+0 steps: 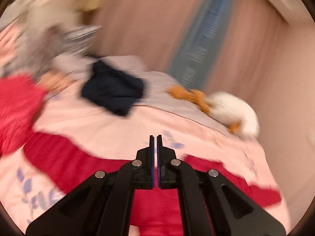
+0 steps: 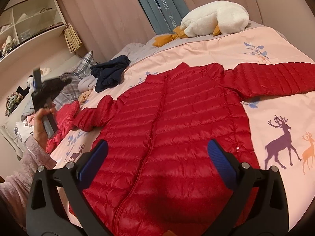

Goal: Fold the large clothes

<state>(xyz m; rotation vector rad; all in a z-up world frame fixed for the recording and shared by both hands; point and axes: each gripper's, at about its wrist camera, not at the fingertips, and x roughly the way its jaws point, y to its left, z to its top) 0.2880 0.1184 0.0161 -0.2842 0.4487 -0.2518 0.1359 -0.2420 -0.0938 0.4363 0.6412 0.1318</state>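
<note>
A red quilted down jacket [image 2: 177, 118] lies flat, front up and zipped, on the pink bedspread [image 2: 265, 43]. Its right sleeve [image 2: 271, 78] stretches out to the right; its left sleeve [image 2: 88, 118] lies bunched toward the left. My right gripper [image 2: 157, 155] is open and empty, hovering above the jacket's lower body. My left gripper [image 1: 155, 139] is shut with nothing between its pads, held above the jacket [image 1: 65, 163]; that view is motion-blurred. In the right wrist view the left gripper [image 2: 37, 78] is raised at the far left in a hand, blurred.
A dark navy garment [image 2: 110, 72] lies crumpled at the bed's far side, also in the left wrist view [image 1: 114, 92]. A white plush goose [image 2: 212, 17] with orange feet lies at the head of the bed. Plaid pillows [image 2: 78, 74], more clothes and shelves [image 2: 29, 25] are at the left.
</note>
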